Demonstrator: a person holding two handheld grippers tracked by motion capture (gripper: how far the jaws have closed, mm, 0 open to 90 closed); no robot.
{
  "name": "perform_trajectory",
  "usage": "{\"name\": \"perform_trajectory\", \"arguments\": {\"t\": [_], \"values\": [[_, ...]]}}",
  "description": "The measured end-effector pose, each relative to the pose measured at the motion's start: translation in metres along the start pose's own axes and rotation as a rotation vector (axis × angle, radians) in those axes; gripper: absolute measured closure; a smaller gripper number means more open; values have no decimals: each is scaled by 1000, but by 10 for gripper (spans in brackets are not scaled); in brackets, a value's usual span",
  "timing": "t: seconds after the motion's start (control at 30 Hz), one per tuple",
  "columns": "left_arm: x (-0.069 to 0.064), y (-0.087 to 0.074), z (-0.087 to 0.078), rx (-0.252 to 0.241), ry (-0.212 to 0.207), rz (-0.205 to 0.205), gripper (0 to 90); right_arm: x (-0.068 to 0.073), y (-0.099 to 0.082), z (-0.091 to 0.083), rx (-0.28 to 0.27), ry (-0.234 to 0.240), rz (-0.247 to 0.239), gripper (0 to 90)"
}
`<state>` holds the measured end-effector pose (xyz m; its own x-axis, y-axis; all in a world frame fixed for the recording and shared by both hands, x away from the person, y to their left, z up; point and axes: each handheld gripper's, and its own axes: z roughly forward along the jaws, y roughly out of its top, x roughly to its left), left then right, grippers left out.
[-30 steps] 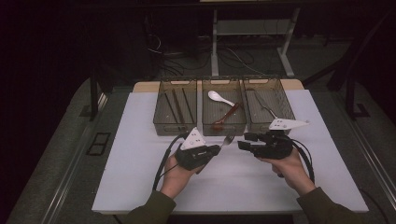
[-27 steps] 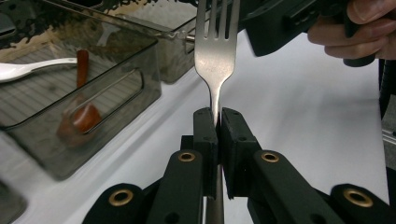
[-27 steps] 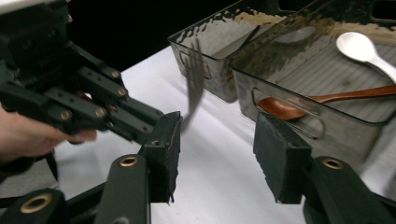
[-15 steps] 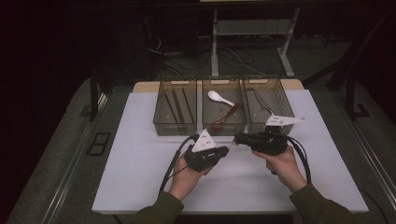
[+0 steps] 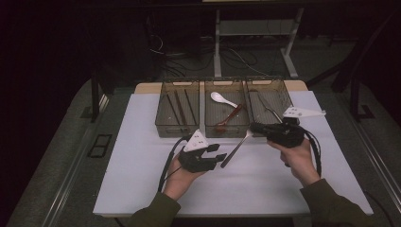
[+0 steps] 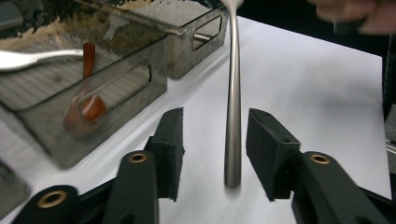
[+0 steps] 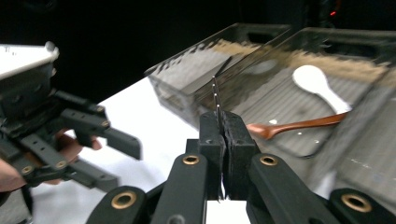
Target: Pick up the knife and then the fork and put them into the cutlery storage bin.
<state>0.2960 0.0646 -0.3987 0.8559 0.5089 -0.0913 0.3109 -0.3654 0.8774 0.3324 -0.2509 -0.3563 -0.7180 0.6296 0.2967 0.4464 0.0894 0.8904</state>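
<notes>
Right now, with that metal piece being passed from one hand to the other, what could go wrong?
1. The right tool pinches only the thin head end of the metal utensil; its long handle hangs free and could swivel or slip.
2. The left tool has just been opening, yet the handle still sits between its pads and could snag as it is drawn away.

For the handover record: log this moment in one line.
right gripper: shut on metal utensil | left gripper: just opened, handle between fingers, untouched | trays: behind
</notes>
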Motion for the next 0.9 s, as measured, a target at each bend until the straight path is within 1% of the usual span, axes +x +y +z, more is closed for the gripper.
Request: {"name": "perform_trajectory", "arguments": {"t": [0.03,0.2,0.27,0.33,0.4,0.5,0.57,0.67,0.77,0.9], "values": [[1,-2,-2,4,-3,-2,519,-3,4,-4,-8,-11,8,874],[11,-16,-18,20,4,-10,448,-22,22,-25,-53,-65,12,874],[14,-22,-23,22,9,-28,426,-28,29,-31,-64,-89,11,874],[17,-27,-29,26,14,-34,408,-37,37,-39,-82,-110,18,874],[20,-33,-34,25,20,-43,388,-44,44,-46,-96,-133,27,874],[24,-41,-42,26,22,-41,352,-55,54,-55,-119,-169,30,874],[27,-46,-46,20,30,-49,337,-63,60,-60,-129,-193,37,874],[31,-51,-53,16,34,-60,304,-76,66,-65,-141,-226,49,874],[33,-57,-56,23,34,-58,259,-89,69,-66,-134,-257,66,874],[35,-64,-61,39,37,-45,207,-106,68,-66,-124,-294,93,874]]}}
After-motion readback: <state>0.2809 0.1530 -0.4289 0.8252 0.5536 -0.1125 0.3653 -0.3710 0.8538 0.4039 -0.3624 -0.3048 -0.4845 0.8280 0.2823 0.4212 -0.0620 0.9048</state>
